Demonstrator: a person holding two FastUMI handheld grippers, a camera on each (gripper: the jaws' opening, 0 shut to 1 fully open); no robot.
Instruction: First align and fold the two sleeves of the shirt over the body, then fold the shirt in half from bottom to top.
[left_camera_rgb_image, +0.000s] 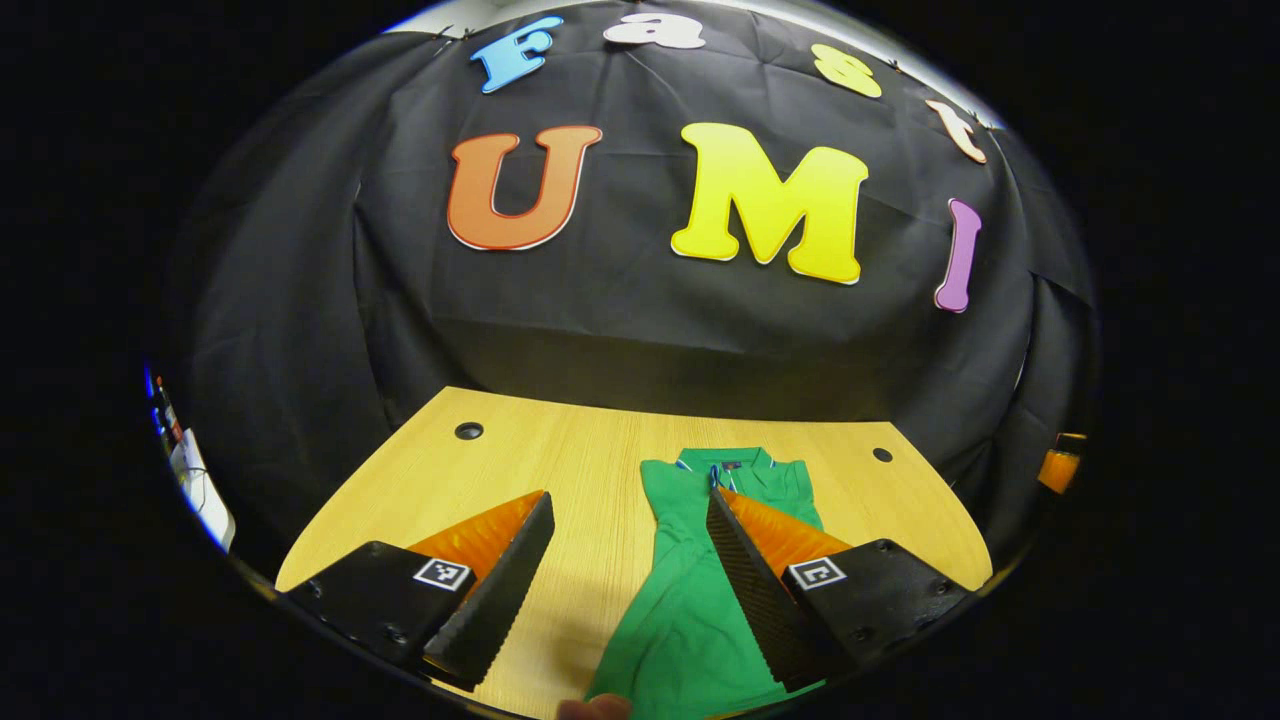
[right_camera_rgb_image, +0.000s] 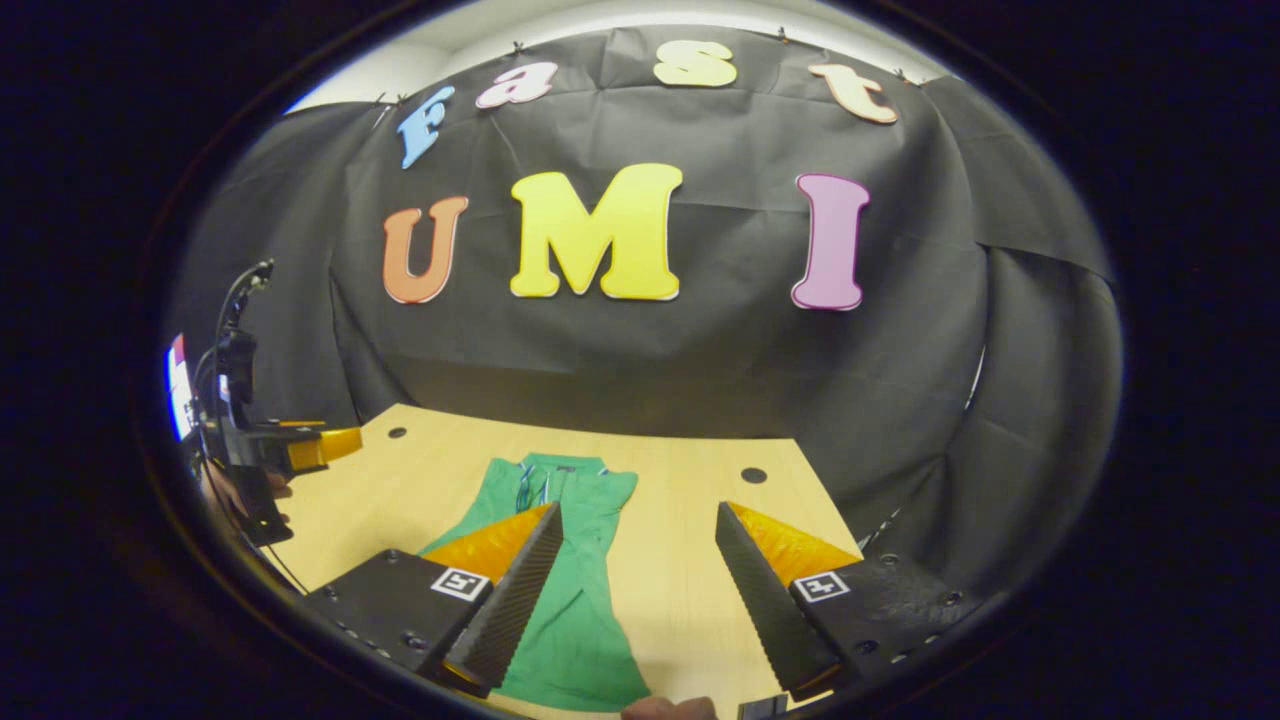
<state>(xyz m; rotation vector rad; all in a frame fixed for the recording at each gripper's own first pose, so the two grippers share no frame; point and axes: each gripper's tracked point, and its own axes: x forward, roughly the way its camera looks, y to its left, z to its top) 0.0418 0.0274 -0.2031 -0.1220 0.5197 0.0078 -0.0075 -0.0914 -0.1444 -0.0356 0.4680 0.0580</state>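
I see the green shirt (left_camera_rgb_image: 690, 600) lying flat on the table (left_camera_rgb_image: 480, 480), narrow, collar toward the wall. Left gripper (left_camera_rgb_image: 630, 575) and right gripper (right_camera_rgb_image: 635, 585) both hang above it, their jaws wide apart, holding nothing.

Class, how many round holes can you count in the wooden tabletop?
2. One hole lies near the table's far left corner, the other hole near its far right corner, beyond the green shirt. Others may be hidden.
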